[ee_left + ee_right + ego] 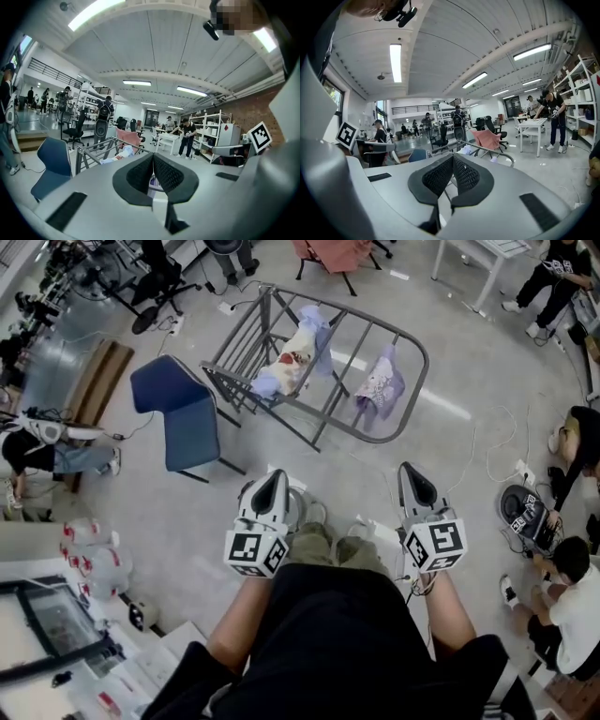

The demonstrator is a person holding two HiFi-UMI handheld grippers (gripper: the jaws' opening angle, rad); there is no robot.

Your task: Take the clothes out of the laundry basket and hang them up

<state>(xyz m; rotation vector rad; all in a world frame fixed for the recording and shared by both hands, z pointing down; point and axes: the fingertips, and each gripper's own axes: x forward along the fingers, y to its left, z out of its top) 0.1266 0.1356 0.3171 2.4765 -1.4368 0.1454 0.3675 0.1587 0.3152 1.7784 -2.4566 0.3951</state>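
Only the head view shows the layout from above: the left gripper and right gripper are held side by side, each with a black-and-white marker cube, and both point toward the rack. The rack is made of grey metal tubes with rounded corners. A white garment with a red print and a lilac garment hang limp over its bars. A blue padded chair on thin dark legs stands beside it. Olive cloth shows low between the grippers, but no view shows whether it lies in a basket. The gripper views add the ribbed ceiling with strip lights, and the left one also shows shelving and a brick wall. In them the left gripper and right gripper have smooth grey shells. Their black, mesh-textured wedge pads are pressed together with nothing between them.
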